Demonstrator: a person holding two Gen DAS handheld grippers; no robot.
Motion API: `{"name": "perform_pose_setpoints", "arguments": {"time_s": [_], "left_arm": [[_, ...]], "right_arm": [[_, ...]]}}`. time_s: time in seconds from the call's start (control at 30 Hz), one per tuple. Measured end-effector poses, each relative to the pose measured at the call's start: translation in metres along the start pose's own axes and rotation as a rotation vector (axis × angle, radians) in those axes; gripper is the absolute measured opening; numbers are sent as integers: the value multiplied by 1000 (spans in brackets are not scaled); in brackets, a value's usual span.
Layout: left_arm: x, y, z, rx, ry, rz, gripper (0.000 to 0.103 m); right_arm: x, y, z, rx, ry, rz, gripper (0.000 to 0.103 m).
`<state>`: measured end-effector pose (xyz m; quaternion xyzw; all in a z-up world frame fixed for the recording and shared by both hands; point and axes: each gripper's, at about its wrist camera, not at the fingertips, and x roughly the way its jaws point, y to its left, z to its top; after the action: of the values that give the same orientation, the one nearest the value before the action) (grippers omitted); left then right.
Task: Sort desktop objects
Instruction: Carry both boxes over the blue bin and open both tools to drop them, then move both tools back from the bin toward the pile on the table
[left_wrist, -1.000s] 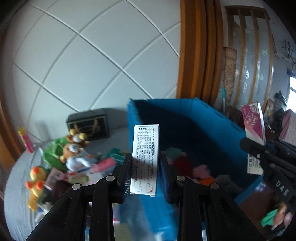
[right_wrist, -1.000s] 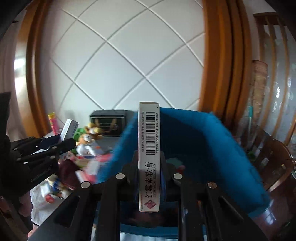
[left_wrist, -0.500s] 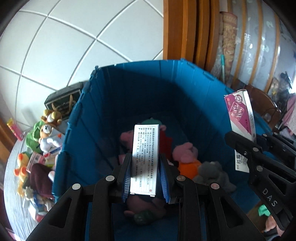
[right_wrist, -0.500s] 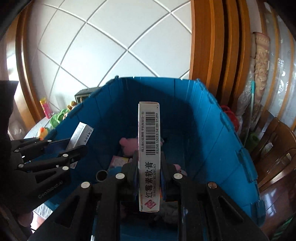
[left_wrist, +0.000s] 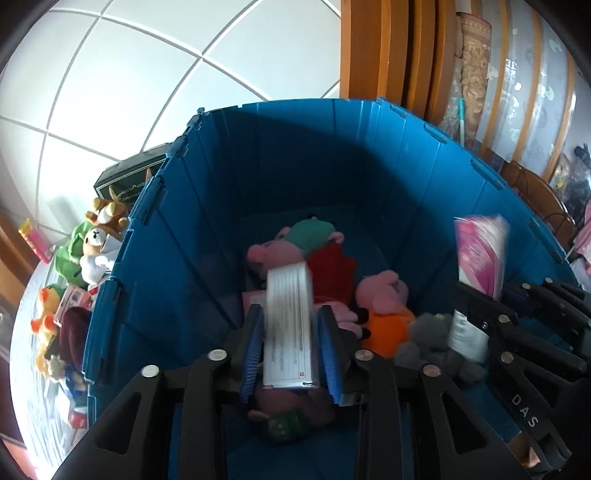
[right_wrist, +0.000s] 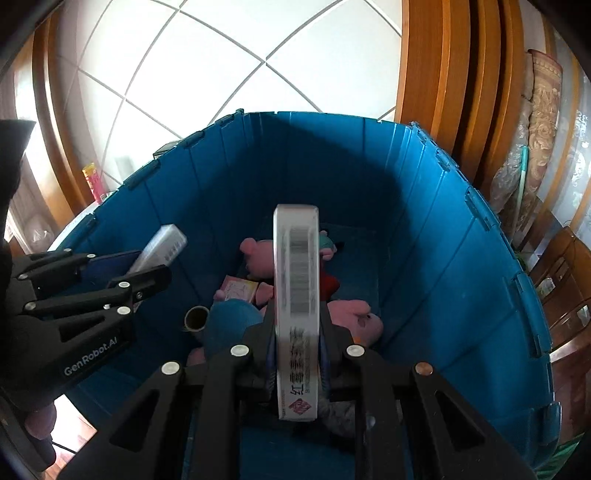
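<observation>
Tabletop (left_wrist: 26, 295), pale grey, carried blue crate (left_wrist: 155, 236). Left of crate: plush toys (left_wrist: 92, 243) clustered against its wall, small boxes (left_wrist: 72, 299) among them. Behind crate's left corner: dark box (left_wrist: 125, 177).

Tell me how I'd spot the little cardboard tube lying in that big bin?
Look into the blue bin, down at the heap of plush toys on its floor. At the left edge of that heap, beside a rounded blue plush, lies the cardboard tube, its open end facing the right wrist camera. It is the only brown, hollow ring among soft pink toys and flat boxes.
</observation>
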<state>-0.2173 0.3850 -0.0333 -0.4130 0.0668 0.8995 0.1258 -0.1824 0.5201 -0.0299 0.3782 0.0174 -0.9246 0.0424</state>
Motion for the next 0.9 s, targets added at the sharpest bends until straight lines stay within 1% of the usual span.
{"name": "perform_pose_setpoints", "arguments": {"time_s": [0.03, 0.07, 0.1, 0.13, 0.27, 0.33, 0.37, 0.4, 0.43, 0.5, 0.6, 0.67, 0.77, 0.9], "left_arm": [[-2, 1, 1, -2, -9, 0, 63], [-3, 1, 1, -4, -18, -1, 69], [-5, 2, 1, -4, -27, 0, 78], [-6, 2, 2, -3, -36, 2, 81], [-8, 2, 2, 0, -42, 1, 81], [-8, 4, 2, -8, -43, 1, 82], [-8, 5, 2, -13, -43, 4, 83], [-10, 6, 2, -19, -45, -1, 84], [-11, 7, 1, -25, -46, -7, 84], [-14, 9, 1, -34, -52, -7, 84], [-24, 12, 0, -38, -80, 18, 84], [-32, 16, 0, -44, -101, 30, 85], [-46, 25, -3, -61, -132, 49, 86], [-68, 48, -13, -102, -169, 83, 87]], "right_arm": [[0, -1, 0, 1, -2, -2, 18], [-1, -1, 0, 2, -3, -4, 18], [-1, -2, 0, 3, -5, -6, 18], [-1, -3, -1, 4, -6, -8, 18], [-3, -6, -1, 12, -11, -21, 19], [-5, -9, -1, 22, -14, -44, 40], [-6, -11, -2, 27, -16, -57, 72], [-8, -12, -2, 29, -21, -70, 92], [-10, -13, -3, 29, -28, -84, 95], [-15, -15, -4, 33, -36, -88, 95], [-20, -16, -3, 42, -46, -94, 96], [-23, -11, -3, 41, -60, -81, 100], [-28, 0, -2, 38, -81, -58, 100], [-35, 14, 0, 34, -110, -27, 100]]}}
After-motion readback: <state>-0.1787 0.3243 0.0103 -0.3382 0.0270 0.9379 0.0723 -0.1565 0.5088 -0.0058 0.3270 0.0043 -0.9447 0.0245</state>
